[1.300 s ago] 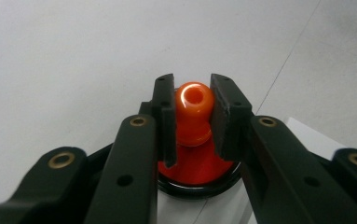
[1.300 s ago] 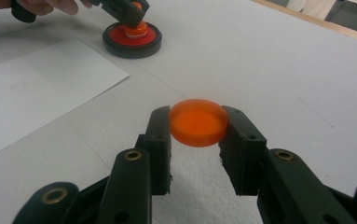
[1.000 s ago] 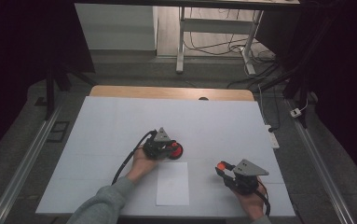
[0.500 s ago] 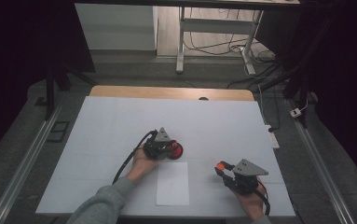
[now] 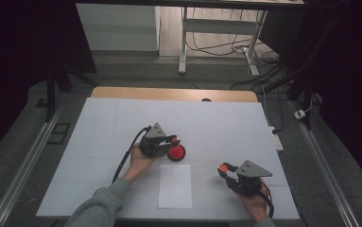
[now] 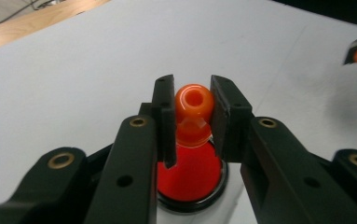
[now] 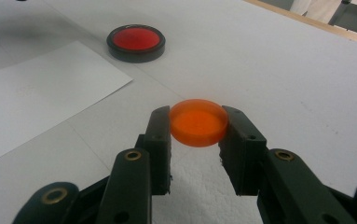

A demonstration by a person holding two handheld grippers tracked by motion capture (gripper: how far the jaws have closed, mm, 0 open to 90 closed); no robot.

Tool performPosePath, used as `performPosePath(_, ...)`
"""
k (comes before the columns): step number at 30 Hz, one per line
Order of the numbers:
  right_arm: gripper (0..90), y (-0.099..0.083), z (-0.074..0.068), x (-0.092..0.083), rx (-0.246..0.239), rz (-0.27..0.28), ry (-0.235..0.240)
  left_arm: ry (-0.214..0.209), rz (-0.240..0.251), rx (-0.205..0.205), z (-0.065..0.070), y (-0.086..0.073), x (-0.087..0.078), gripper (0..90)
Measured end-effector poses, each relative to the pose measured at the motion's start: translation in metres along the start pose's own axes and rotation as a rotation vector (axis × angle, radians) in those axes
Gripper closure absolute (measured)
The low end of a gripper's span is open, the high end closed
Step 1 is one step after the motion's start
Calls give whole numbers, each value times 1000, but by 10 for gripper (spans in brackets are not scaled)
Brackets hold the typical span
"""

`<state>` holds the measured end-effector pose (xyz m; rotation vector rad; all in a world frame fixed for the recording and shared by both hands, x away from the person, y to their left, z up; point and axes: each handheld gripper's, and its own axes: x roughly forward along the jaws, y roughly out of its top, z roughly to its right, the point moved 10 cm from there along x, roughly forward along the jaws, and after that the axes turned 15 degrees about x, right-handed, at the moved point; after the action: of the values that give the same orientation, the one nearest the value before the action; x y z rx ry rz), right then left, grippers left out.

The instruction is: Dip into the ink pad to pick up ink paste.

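White covering lay over the table point(image 5: 112, 123), with a bare wooden strip along its far edge and dark floor, cables and a desk frame beyond. Near your side, between your two hands, a white sheet of paper point(image 5: 175, 185) lay flat. Your left gripper point(image 6: 188, 122) sat just past the paper's far edge, its jaws drawn narrow onto an orange ball with a hole in its top point(image 6: 194, 103). You held that ball directly over a red disc in a black rim point(image 6: 190, 175) resting on the table; whether the ball touched the disc I cannot tell. Your right gripper point(image 7: 195, 127) hovered to the right of the paper, well apart from the left one, jaws closed on the edges of a flat orange disc point(image 7: 198, 122), carried level above the white surface. From the right gripper view, the red disc lay beyond the paper's corner.
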<state>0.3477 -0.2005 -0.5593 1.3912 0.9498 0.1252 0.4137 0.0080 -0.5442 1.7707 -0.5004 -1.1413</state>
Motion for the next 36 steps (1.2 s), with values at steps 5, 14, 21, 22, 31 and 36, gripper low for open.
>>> performPosePath(5, 648, 0, 2, -1, 2, -2, -4, -26, 25, -9, 4, 9, -8, 726)
performPosePath(14, 648, 1, 3, 0, 9, 5, 0, -59, 42, -31, 8, 15, -22, 725)
performPosePath(21, 648, 0, 11, -2, 22, 7, -11, -106, 68, -21, 15, 22, -36, 725)
performPosePath(22, 648, 0, 12, -2, 24, 13, -9, -109, 76, -26, 15, 24, -38, 725)
performPosePath(31, 648, -1, 10, -5, 17, 5, -14, -107, 80, -20, 19, 29, -51, 724)
performPosePath(36, 648, -1, 8, -3, 15, 4, -7, -113, 86, -13, 25, 31, -58, 724)
